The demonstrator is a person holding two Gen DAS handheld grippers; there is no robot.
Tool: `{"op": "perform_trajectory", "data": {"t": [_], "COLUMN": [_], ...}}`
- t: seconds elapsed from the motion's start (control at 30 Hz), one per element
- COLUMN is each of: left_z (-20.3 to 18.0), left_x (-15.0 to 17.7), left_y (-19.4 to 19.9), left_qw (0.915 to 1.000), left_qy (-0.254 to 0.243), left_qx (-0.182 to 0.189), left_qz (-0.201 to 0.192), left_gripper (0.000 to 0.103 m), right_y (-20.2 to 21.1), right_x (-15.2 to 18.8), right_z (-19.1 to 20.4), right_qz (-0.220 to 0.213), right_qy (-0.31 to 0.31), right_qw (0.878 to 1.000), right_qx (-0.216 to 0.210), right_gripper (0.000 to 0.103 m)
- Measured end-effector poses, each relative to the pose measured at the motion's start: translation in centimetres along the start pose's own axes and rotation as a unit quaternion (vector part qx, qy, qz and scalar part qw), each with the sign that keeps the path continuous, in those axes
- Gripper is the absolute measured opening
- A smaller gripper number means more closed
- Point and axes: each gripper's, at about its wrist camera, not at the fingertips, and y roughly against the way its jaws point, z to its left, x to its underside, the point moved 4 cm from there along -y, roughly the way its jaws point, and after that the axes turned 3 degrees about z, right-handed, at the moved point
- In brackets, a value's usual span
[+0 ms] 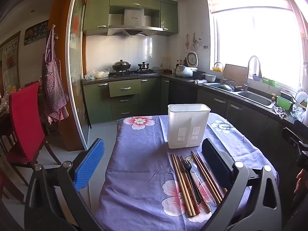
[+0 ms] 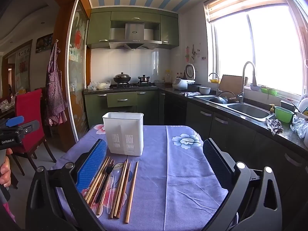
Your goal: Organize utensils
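Both tongs — left [image 1: 153, 157], right [image 2: 155, 159] — spread wide, holding nothing. Chopsticks [image 2: 123, 186] loose on desk [image 2: 182, 182], just before white caddy [image 2: 125, 134]. Red chair [image 1: 25, 123] well apart.

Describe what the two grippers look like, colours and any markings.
Both grippers, left gripper and right gripper, have black angular frames with silver pivot bolts. Each has one finger with a ribbed blue pad and one with a black pad. The right view shows "GenRobot.AI" in white on the left one's body.

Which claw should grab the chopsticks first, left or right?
Probably the right claw. It is open, and the chopsticks lie just inside its blue finger, with the white holder close ahead. The left claw, also open, sits mostly left of them.
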Motion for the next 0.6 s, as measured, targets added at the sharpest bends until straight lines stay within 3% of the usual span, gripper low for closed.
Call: {"op": "perform_trajectory", "data": {"t": [0.6], "left_z": [-0.2], "left_x": [-0.04], "left_y": [0.1], "left_qw": [1.0], "left_qy": [-0.002], "left_qx": [0.001], "left_qz": [0.0], "left_gripper": [0.096], "right_y": [0.06], "right_x": [-0.02], "right_z": [-0.11], "right_qz": [-0.003], "right_qy": [-0.001], "right_qw": [1.0], "right_qx": [0.0], "right_gripper": [0.099]}}
